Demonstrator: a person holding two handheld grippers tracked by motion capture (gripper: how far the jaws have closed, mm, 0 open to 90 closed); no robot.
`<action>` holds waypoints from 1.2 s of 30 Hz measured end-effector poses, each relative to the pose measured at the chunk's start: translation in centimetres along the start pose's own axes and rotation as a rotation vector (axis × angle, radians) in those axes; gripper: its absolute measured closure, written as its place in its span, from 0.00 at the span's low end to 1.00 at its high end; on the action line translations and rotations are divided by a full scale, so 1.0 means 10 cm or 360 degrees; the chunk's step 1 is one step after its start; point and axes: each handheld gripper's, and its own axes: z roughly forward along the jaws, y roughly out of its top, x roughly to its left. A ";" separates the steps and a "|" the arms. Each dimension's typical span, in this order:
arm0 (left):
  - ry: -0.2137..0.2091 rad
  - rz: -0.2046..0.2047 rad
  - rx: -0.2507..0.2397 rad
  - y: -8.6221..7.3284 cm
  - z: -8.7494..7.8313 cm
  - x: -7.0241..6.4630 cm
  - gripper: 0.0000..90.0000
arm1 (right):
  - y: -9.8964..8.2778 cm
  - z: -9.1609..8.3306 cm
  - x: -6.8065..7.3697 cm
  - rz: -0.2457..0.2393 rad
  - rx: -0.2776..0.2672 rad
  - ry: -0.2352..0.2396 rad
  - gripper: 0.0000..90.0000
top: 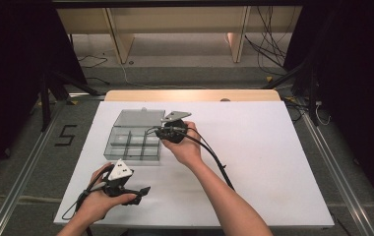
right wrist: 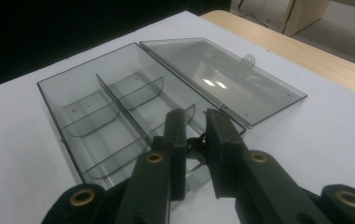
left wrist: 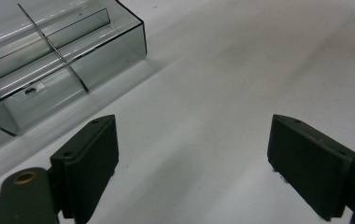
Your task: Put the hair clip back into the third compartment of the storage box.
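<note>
The right gripper sits over the near end of the clear plastic organiser box, jaws drawn in close with just a narrow slot between them, and something small and dark shows in that slot; I can't tell what it is or whether the pads truly pinch it. Straight ahead and below those jaws lie the box's compartments, so the box sits directly under and forward of this gripper, its long axis running away from the jaws along the central divider. Just to the jaws' right the hinged lid lies flung open flat on the table, a small latch tab at its far edge. From the high view the right gripper is at the box's edge, so the right hand is clearly the nearer one. The left gripper hovers low over bare table with jaws spread wide and nothing between them, the box's corner off ahead and to its left, apart from it. Box and lid are smoky, glossy, hard-edged plastic with thin curved partitions; the white table top is matt and smooth, the pads flat black blocks.
</note>
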 end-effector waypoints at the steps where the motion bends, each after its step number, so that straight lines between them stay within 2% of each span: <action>1: -0.0001 0.0001 0.0004 0.00 0.00 0.00 0.18 | 0.00 0.01 0.00 -0.0001 -0.0001 0.0001 0.88; 22: 0.0000 0.0001 0.0000 0.00 0.00 0.00 0.18 | 0.09 0.19 0.09 0.0000 0.0017 0.0017 0.88; 36: -0.0001 0.0003 0.0001 0.00 0.00 0.01 0.18 | 0.11 0.30 0.09 0.0005 0.0044 0.0008 0.88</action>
